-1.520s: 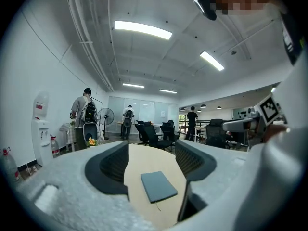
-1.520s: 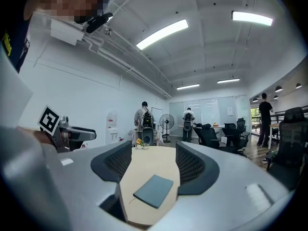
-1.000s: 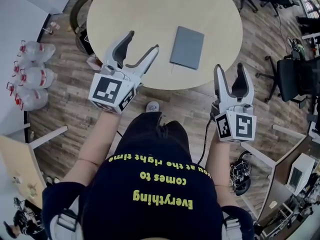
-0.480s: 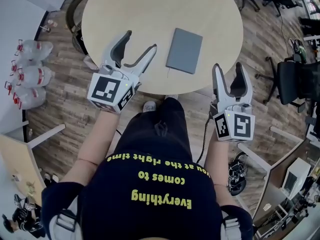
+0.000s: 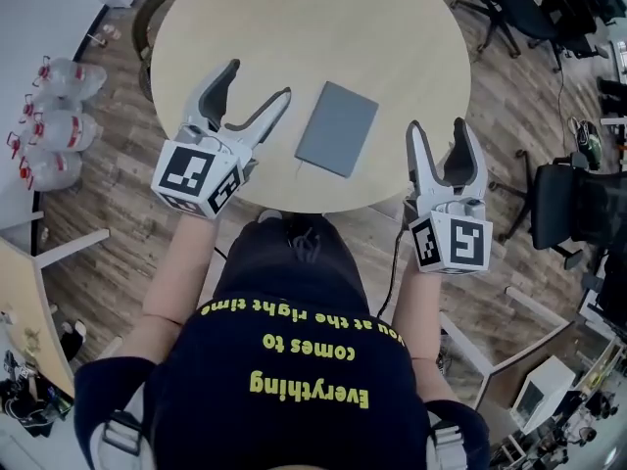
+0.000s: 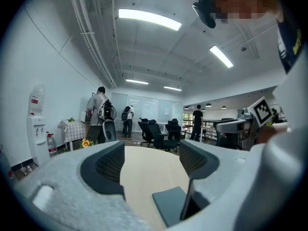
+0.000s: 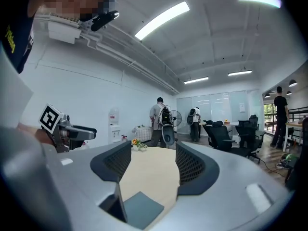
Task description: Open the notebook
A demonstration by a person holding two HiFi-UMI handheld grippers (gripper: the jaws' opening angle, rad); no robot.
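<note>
Left tongs (image 5: 260, 78) are seen opening and right tongs (image 5: 438, 125) held apart, both empty, with the closed notebook (image 5: 337, 128) laid between them near the counter (image 5: 294, 27) edge (approach step), so its cover edge must next be caught.

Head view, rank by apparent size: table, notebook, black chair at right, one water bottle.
1. table
2. notebook and black chair: about alike, and the chair is farther off and cut by the edge, so unranked
3. water bottle
</note>
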